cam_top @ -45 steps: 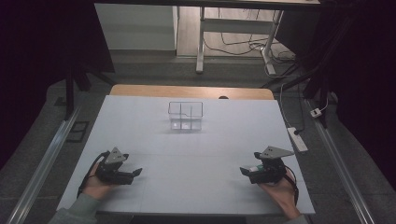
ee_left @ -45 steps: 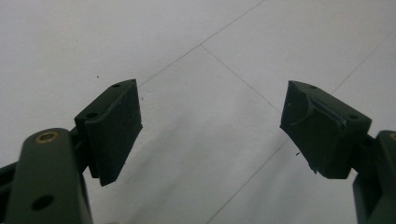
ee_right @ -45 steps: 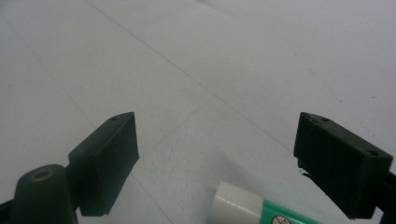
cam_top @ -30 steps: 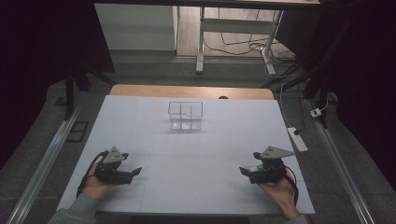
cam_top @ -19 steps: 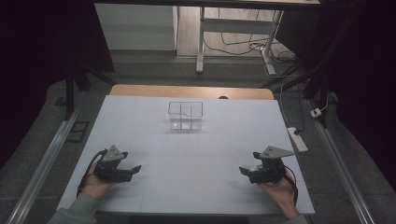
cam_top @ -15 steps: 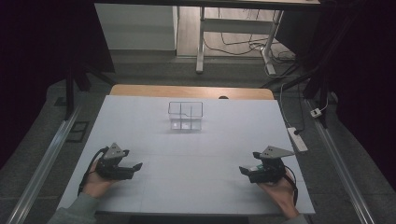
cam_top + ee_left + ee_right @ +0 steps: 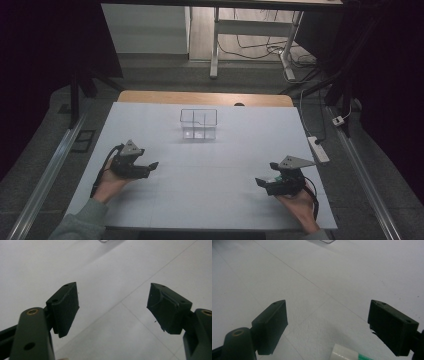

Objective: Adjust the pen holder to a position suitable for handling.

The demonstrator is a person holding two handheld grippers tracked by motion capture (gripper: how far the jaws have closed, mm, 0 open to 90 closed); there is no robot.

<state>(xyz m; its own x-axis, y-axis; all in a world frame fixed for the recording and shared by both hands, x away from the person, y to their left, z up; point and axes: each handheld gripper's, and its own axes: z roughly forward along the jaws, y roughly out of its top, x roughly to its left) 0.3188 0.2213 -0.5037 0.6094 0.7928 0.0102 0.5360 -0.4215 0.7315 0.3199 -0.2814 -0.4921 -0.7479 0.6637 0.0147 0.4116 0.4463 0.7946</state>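
Note:
A clear plastic box point(image 7: 199, 124) with inner dividers stands at the far middle of the white table point(image 7: 215, 165); its corner point(image 7: 106, 241) peeks in at the top of the left gripper view. My left gripper point(image 7: 151, 167) hovers over the table's left side, pointing right. In its own view the left gripper point(image 7: 112, 302) is open with only bare table between the jaws, which have just been closing a little. My right gripper point(image 7: 259, 182) sits low at the near right, pointing left. Seen from its own camera, the right gripper point(image 7: 327, 315) is open, with a white and green piece point(image 7: 344, 354) at the frame's bottom edge.
A white power strip point(image 7: 318, 149) lies on the floor off the table's right edge. A metal rail point(image 7: 45, 175) runs along the left side. Behind the white sheet a wooden table edge point(image 7: 150, 97) shows, with desk legs and cables beyond.
My left gripper has moved a little away from the person and toward the table's middle, rising slightly. The right gripper has stayed where it was.

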